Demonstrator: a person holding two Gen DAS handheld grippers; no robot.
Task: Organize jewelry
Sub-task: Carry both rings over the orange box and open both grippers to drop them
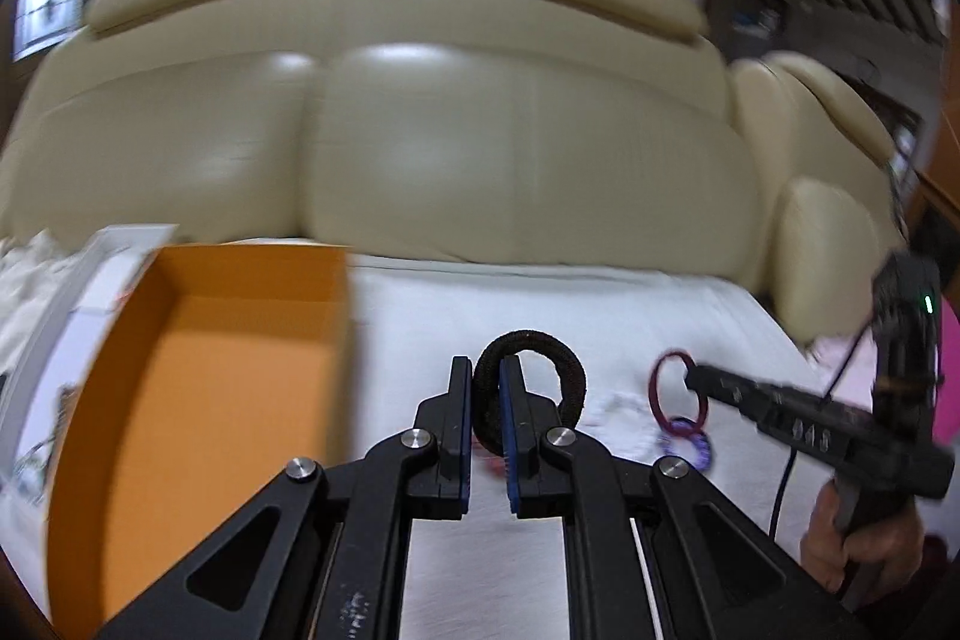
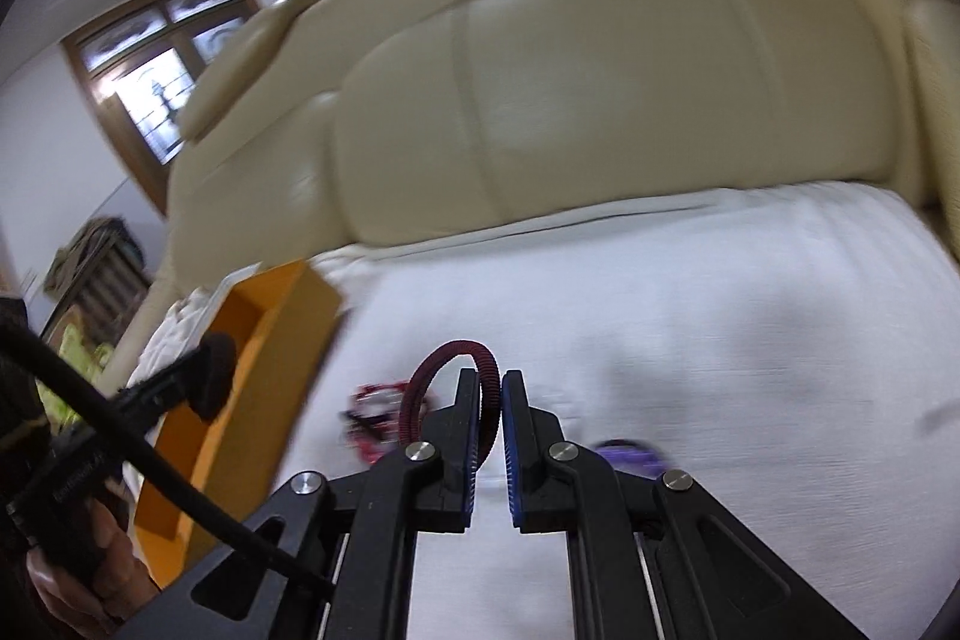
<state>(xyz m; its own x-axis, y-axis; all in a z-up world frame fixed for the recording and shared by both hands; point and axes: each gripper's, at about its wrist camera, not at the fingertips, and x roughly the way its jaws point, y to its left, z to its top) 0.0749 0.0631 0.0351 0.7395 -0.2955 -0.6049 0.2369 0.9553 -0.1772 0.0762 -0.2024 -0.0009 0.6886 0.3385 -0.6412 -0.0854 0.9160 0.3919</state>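
Observation:
My left gripper [image 1: 486,370] is shut on a thick black hair tie [image 1: 561,358], held above the white cloth just right of the open orange box [image 1: 198,370]. My right gripper [image 2: 492,382] is shut on a thin dark red ring band [image 2: 447,358] and holds it above the cloth. In the left wrist view the right gripper [image 1: 690,373] shows at the right with the red ring [image 1: 657,388]. In the right wrist view the left gripper [image 2: 204,376] shows with the black tie beside the orange box [image 2: 252,370]. A purple ring [image 1: 687,445] and a red-and-white piece [image 2: 372,400] lie on the cloth.
A cream leather sofa back [image 1: 480,130] rises behind the cloth-covered surface [image 2: 690,310]. A white box lid [image 1: 114,268] and crumpled white cloth sit left of the orange box. A pink object [image 1: 948,370] is at the far right edge.

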